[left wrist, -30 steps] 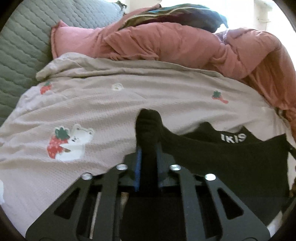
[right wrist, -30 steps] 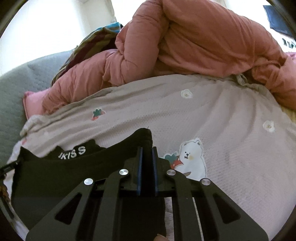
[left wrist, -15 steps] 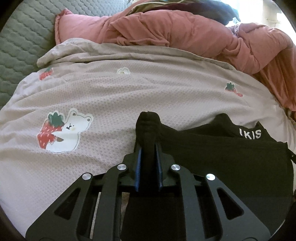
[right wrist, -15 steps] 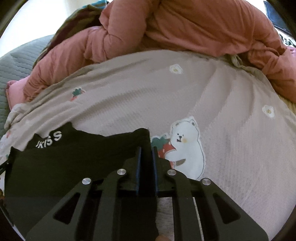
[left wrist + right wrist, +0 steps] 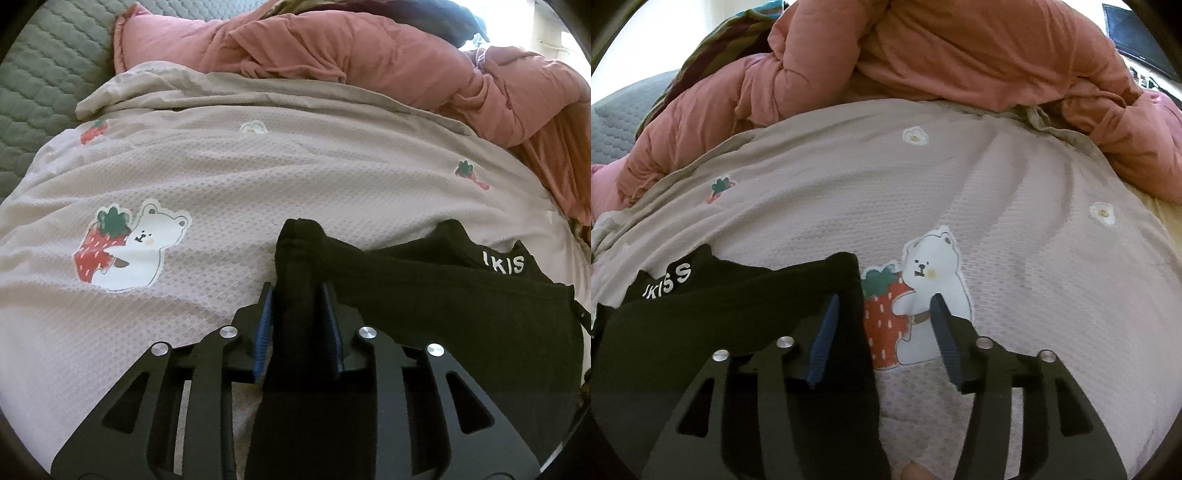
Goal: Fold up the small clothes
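Note:
A small black garment (image 5: 461, 295) with white lettering on its waistband lies on a beige bedspread (image 5: 258, 177) printed with bears and strawberries. My left gripper (image 5: 298, 291) is shut on the garment's left corner, and a fold of black cloth sticks out past the fingertips. In the right wrist view the garment (image 5: 720, 306) lies at lower left. My right gripper (image 5: 884, 302) is open, its jaws wide apart. The garment's right edge lies between the fingers, next to the left pad (image 5: 822, 339), loose on the bedspread (image 5: 997, 192).
A bunched pink-red duvet (image 5: 369, 55) is piled along the far side of the bed, also in the right wrist view (image 5: 923, 59). A grey quilted surface (image 5: 40, 74) lies at far left. Dark striped cloth (image 5: 713, 48) shows behind the duvet.
My right gripper has opened and let go of the garment's right corner, which now lies on the bedspread. Both grippers moved lower and forward over the bed. The left stays shut on the cloth.

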